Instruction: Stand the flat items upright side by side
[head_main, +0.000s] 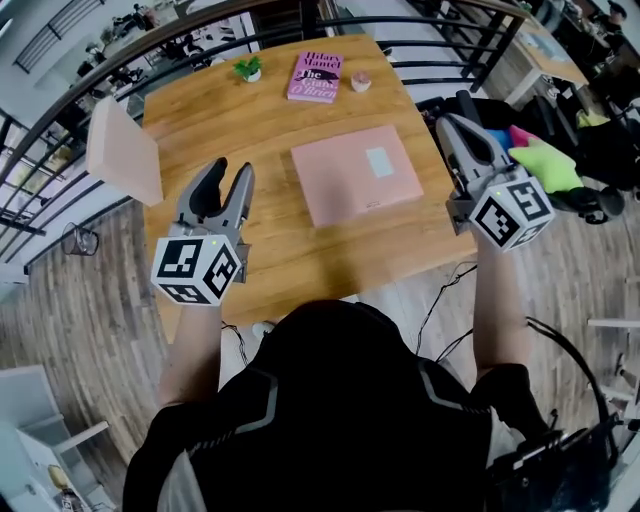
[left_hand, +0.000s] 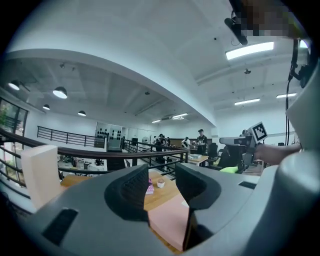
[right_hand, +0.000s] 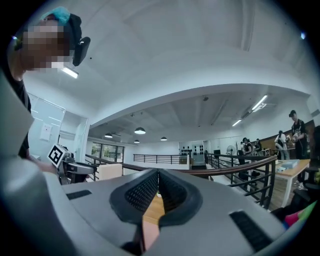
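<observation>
Your left gripper hangs over the worktop, fingers released, nothing between them. The large pink folder lies flat mid-worktop; the pink book lies flat at the far edge. Your right gripper, off the right edge, has its fingers clenched and empty.

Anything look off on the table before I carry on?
Nothing spilled or damaged. The pale board stands upright at the table's left edge; the large pink flat item, slightly askew, and the pink book at the far edge lie flat.
</observation>
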